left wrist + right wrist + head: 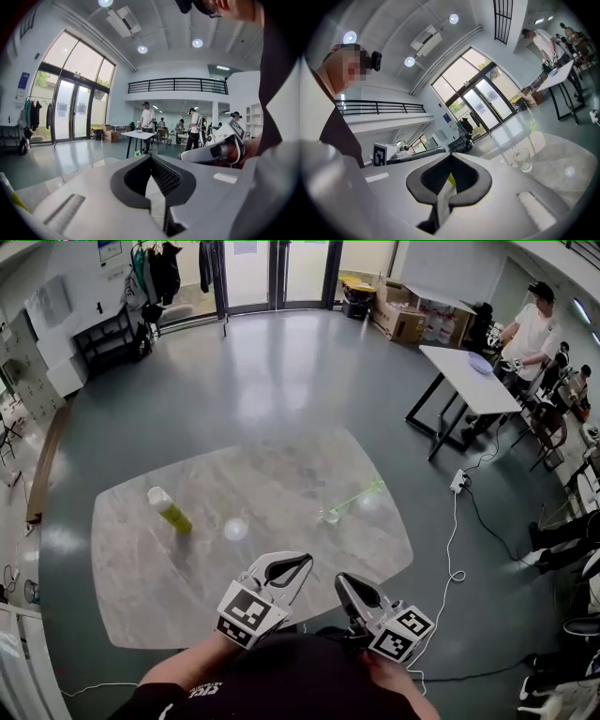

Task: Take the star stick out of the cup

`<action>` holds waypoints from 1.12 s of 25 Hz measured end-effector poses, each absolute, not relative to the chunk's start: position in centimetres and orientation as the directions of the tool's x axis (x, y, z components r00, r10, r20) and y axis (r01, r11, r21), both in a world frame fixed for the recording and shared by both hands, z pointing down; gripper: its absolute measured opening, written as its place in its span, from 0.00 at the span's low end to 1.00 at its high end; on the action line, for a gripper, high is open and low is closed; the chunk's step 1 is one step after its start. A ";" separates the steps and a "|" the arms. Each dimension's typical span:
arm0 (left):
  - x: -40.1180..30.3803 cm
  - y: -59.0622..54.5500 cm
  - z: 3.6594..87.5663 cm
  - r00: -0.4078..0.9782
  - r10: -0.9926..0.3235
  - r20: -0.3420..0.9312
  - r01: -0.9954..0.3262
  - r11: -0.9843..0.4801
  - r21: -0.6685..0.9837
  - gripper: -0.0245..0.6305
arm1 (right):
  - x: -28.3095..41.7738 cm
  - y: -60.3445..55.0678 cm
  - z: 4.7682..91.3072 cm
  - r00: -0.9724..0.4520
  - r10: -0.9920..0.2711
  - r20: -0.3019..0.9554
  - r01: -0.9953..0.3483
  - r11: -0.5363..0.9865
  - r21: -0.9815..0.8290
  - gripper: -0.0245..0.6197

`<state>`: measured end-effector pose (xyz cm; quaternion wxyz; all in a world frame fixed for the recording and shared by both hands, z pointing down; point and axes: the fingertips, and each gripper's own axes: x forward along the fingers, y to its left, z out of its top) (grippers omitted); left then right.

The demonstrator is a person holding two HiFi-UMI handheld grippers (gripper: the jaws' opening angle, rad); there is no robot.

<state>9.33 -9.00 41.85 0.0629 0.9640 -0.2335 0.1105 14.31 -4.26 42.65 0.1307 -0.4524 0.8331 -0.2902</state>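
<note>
Star stick [354, 499] leans in clear cup [330, 515], right of centre on marble-look desk [141, 596]. Yellow-green bottle [169, 509] stands well to the left. Glossy grey floor [281, 381] all round, glass doors [248, 273] far, white table [459, 376] far right. Left gripper [292, 568] and right gripper [347, 585] at near edge, jaws together, empty.

Big open lab or shared workspace, not a home. Glossy grey floor [281, 381], tall glass doors [70, 112], upper balcony railing [176, 85], round ceiling lights [142, 49]. People work at a white table [464, 381] with chairs. Cardboard boxes [398, 322] stacked by the wall, coat rack [159, 268], power strip [458, 482] on the floor.
</note>
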 end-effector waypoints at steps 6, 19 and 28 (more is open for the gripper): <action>9.0 -12.7 41.6 0.850 -0.479 0.217 -0.504 -0.861 0.073 0.04 | 13.6 -7.3 43.9 -0.558 -0.824 0.099 -0.685 0.390 -0.615 0.05; 12.1 -16.8 45.2 0.838 -0.466 0.285 -0.512 -0.851 0.113 0.04 | 16.8 -8.9 45.6 -0.531 -0.834 0.149 -0.692 0.325 -0.645 0.05; 17.9 -19.5 48.3 0.825 -0.438 0.358 -0.490 -0.869 0.067 0.04 | 22.2 -9.7 47.9 -0.513 -0.839 0.181 -0.684 0.273 -0.676 0.05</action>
